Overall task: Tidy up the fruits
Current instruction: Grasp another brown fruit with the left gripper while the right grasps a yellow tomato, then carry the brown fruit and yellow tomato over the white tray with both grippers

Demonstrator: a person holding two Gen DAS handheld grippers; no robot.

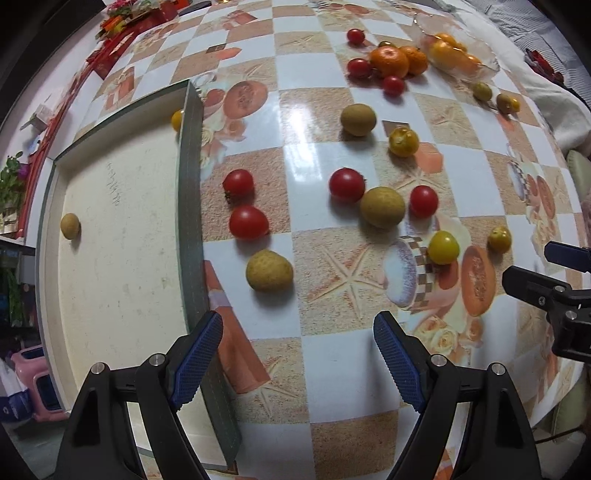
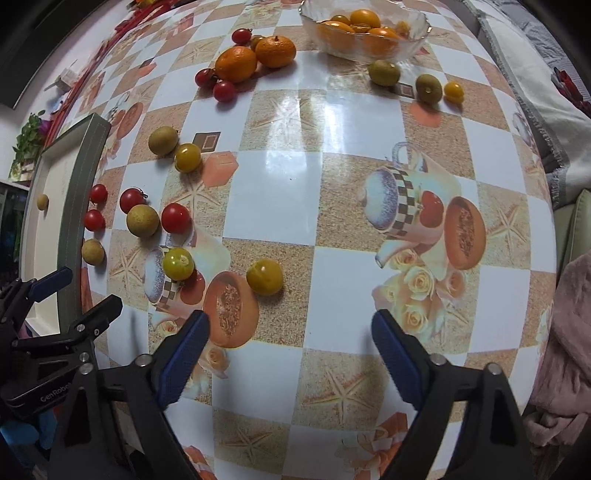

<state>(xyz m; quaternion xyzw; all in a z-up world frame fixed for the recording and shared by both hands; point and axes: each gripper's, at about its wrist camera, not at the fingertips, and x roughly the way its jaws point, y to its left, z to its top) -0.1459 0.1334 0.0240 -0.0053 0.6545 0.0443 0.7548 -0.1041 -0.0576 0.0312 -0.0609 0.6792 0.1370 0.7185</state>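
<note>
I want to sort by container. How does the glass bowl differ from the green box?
The glass bowl is clear, round and wavy-rimmed; the green box is opaque and straight-walled. The bowl holds several orange fruits; the box holds one tan fruit and a yellow one at its far wall. Both sit open on the table.

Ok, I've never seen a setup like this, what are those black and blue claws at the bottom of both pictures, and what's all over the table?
They are two hand-held grippers that a person carries, each with a camera looking along its fingers. One picture is from the left gripper, the other from the right gripper. Both are open and hold nothing. Below is a table with a patterned tablecloth scattered with cherry tomatoes, brownish round fruits, yellow ones and two oranges. A glass bowl holds orange fruit, and a shallow tray holds a couple of small fruits.
</note>
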